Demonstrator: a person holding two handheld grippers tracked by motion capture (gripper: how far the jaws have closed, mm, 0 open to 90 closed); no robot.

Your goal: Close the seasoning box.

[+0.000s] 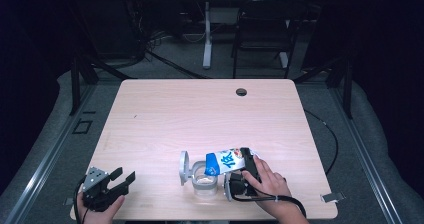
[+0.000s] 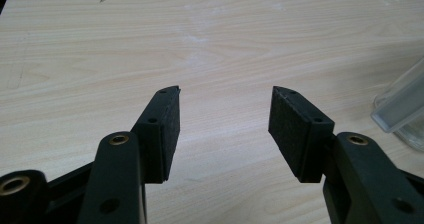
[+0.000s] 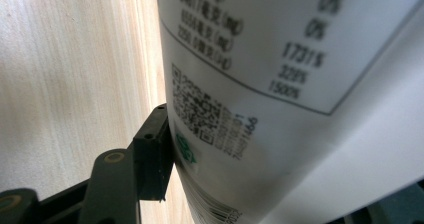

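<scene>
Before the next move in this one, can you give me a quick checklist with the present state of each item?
1. Right gripper clamped on the carton: ok, a pad presses its printed side in the right gripper view.
2. Carton tipped with its blue end over the clear container: ok.
3. Anything pouring out: cannot tell.
4. Container upright, hinged lid swung open to its left: ok.
5. Left gripper open and holding nothing, off to the side of the container: ok.
6. Container steadied by a gripper: not ok, nothing holds it.

Bare table (image 1: pixel 200 109) beyond; near edge crowded by jar (image 1: pixel 204 181) and tilted carton (image 1: pixel 227 161).
</scene>
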